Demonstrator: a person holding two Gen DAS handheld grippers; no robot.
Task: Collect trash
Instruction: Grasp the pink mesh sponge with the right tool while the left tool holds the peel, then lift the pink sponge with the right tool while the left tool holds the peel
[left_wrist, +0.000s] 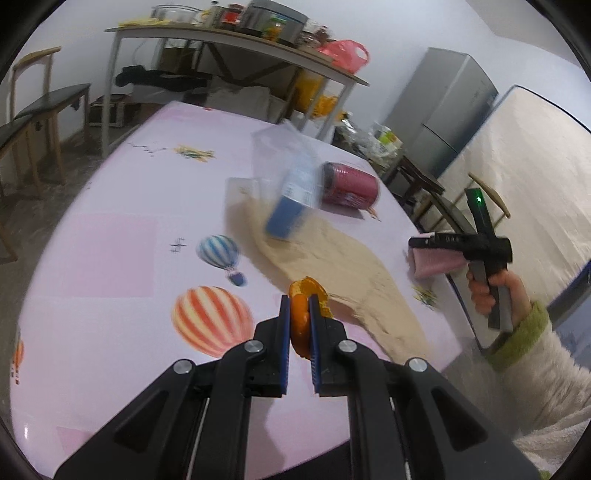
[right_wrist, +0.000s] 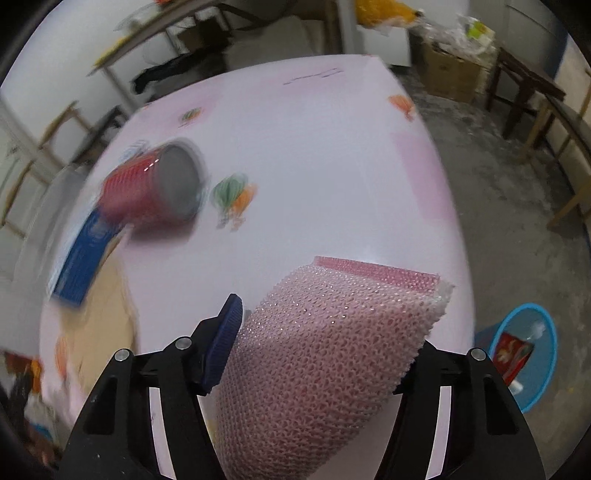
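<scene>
My left gripper (left_wrist: 299, 306) is shut on a curled orange peel (left_wrist: 308, 290), held just above the pink balloon-print table (left_wrist: 110, 258). My right gripper (right_wrist: 328, 325) is shut on a pink mesh sponge (right_wrist: 332, 339); the left wrist view shows this gripper (left_wrist: 436, 251) holding the sponge (left_wrist: 437, 264) at the table's right edge. On the table lie a red can (left_wrist: 351, 184) on its side, a blue-labelled clear bottle (left_wrist: 291, 199) and a beige sheet (left_wrist: 332, 258). The can (right_wrist: 155, 184) and bottle (right_wrist: 83, 258) are blurred in the right wrist view.
A blue bin (right_wrist: 535, 354) with trash inside stands on the floor past the table's right edge. A cluttered shelf table (left_wrist: 236, 40) is behind, with chairs (left_wrist: 40, 110) at the left, a grey fridge (left_wrist: 443, 110) and an upright mattress (left_wrist: 528, 177) at the right.
</scene>
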